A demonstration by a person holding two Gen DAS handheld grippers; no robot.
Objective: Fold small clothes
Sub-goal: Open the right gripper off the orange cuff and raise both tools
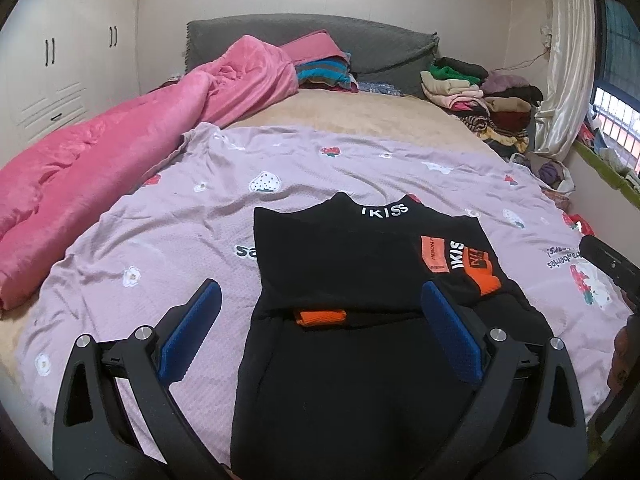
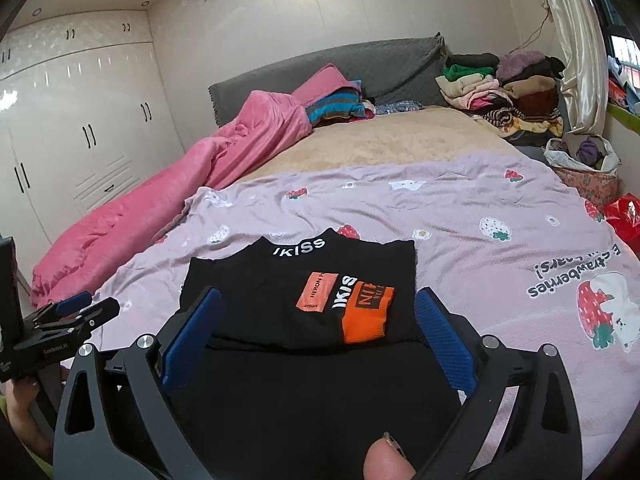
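Observation:
A small black garment (image 1: 344,264) with white "IKISS" lettering and orange patches lies partly folded on the lilac strawberry-print sheet (image 1: 360,168). Its sleeves are folded in across the body. My left gripper (image 1: 320,300) is open and empty, hovering over the garment's near left part. My right gripper (image 2: 318,306) is open and empty over the same garment (image 2: 280,292), its fingers on either side of the folded sleeve with the orange cuff (image 2: 366,316). The left gripper also shows in the right wrist view (image 2: 76,308) at the left edge.
A pink blanket (image 1: 120,156) lies bunched along the bed's left side. Piles of folded clothes (image 1: 480,92) sit at the far right by the grey headboard (image 1: 320,40). A basket of clothes (image 2: 584,164) stands right of the bed. White wardrobes (image 2: 80,120) line the left wall.

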